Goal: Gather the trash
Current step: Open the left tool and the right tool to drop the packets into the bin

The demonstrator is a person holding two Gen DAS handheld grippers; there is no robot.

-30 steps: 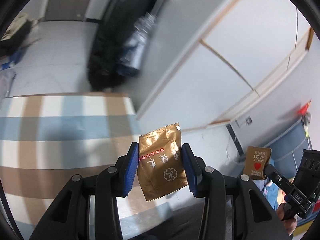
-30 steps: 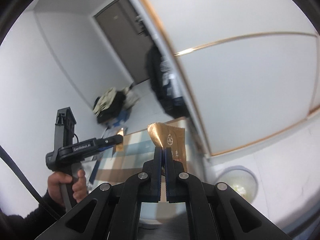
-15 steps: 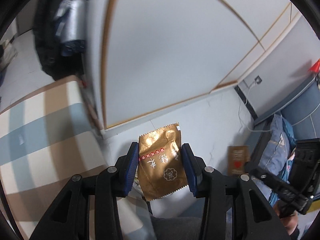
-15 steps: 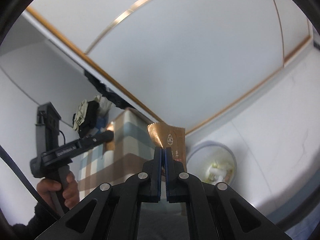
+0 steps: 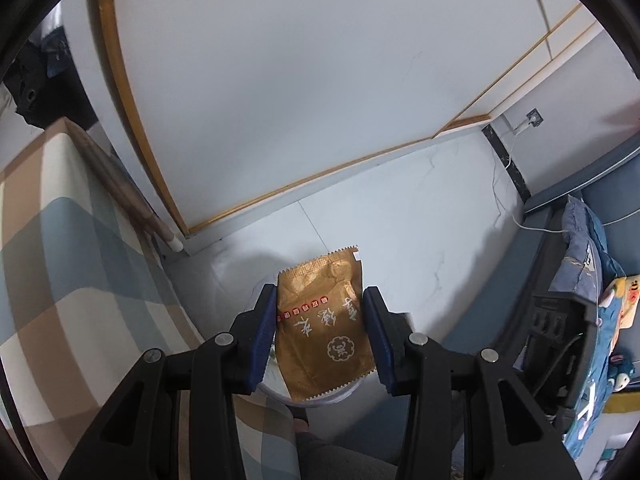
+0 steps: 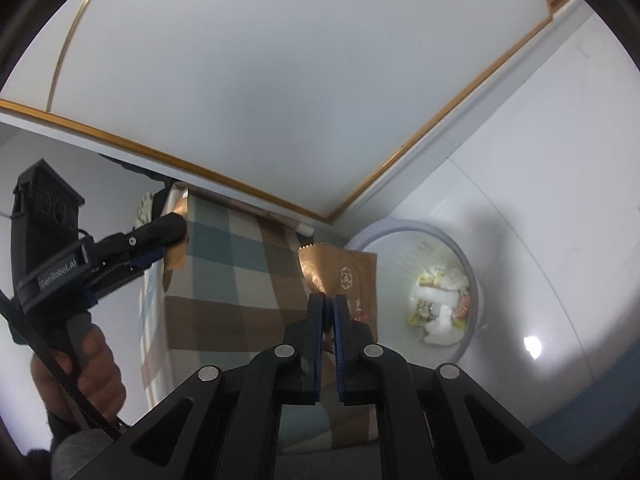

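Clearly, each tool carries a gold-brown snack wrapper. Seen from the left wrist, the left tool [image 5: 320, 320] has its blue pads [image 5: 262, 332] spread about as wide as the wrapper and pressed against its two side edges, so the gold wrapper [image 5: 324, 328] hangs flat between them, printed face to the camera. Behind the packet a curved white rim of the trash bin [image 5: 344, 390] peeks out, on the pale floor [image 5: 400, 232] beside the checked desk [image 5: 60, 260].

From the right wrist, the right tool [image 6: 329, 308] has its pads nearly together, pinching the lower edge of the second wrapper [image 6: 352, 276], which stands upright above them. It is held just left of the round trash bin [image 6: 472, 280], whose bottom holds crumpled white and yellow scraps. The left tool [image 6: 132, 244] shows at the left in a hand [image 6: 92, 368], a wrapper at its tip.
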